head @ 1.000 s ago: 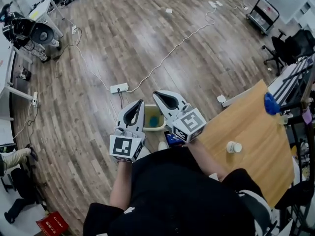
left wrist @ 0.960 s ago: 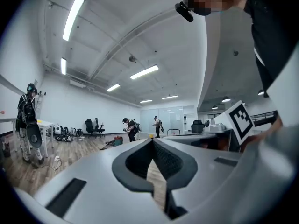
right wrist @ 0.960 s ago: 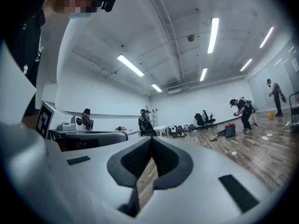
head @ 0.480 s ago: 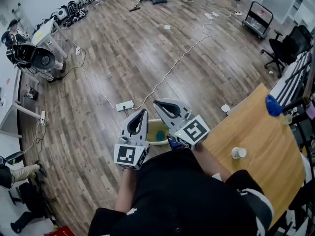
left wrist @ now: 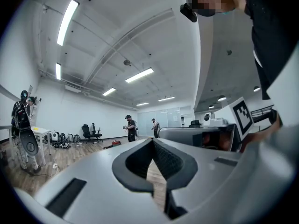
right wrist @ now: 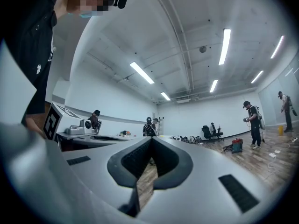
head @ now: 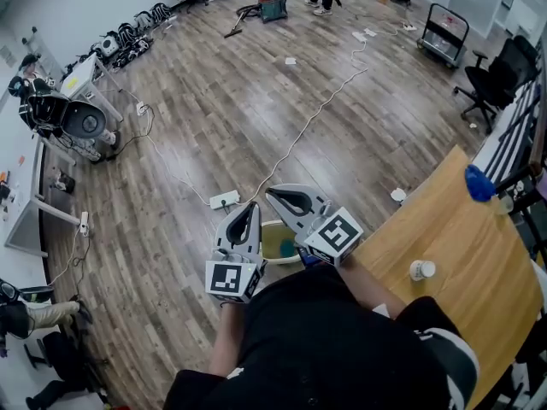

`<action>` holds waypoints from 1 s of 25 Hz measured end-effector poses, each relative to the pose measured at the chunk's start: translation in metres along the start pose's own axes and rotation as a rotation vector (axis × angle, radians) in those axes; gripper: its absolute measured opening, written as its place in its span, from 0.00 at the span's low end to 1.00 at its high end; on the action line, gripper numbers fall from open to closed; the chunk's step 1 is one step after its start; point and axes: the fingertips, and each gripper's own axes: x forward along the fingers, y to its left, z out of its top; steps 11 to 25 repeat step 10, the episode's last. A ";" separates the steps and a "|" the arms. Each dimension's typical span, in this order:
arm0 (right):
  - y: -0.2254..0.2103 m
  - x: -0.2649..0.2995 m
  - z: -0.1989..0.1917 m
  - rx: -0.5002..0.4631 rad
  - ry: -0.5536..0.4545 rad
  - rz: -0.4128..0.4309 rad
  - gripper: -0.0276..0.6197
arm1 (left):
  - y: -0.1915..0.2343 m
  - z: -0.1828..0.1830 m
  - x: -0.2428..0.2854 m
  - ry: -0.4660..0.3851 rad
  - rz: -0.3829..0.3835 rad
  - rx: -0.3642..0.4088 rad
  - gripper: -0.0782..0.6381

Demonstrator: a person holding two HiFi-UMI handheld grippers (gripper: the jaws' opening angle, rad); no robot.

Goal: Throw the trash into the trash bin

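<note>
The left gripper [head: 249, 205] and right gripper [head: 272, 191] hover above the round pale-green plastic trash bin [head: 267, 226] on the floor, fingers clenched on nothing. A blue piece of trash [head: 288, 249] lies inside, so 1 drop looks done. A small white cup [head: 421, 270] sits on the wooden tabletop [head: 461, 229], possibly next.

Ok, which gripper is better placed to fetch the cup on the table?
Right. The right gripper is beside the table and nearer the cup; the left gripper is farther off, above the floor. Both are shut and empty.
</note>
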 end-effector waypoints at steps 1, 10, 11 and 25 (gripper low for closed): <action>-0.001 -0.001 0.000 0.007 -0.001 -0.001 0.04 | -0.001 0.000 0.000 0.002 0.002 0.010 0.10; -0.001 -0.019 0.005 0.039 -0.012 -0.004 0.04 | -0.017 0.002 -0.004 -0.006 0.010 0.010 0.10; -0.001 -0.019 0.005 0.039 -0.012 -0.004 0.04 | -0.017 0.002 -0.004 -0.006 0.010 0.010 0.10; -0.001 -0.019 0.005 0.039 -0.012 -0.004 0.04 | -0.017 0.002 -0.004 -0.006 0.010 0.010 0.10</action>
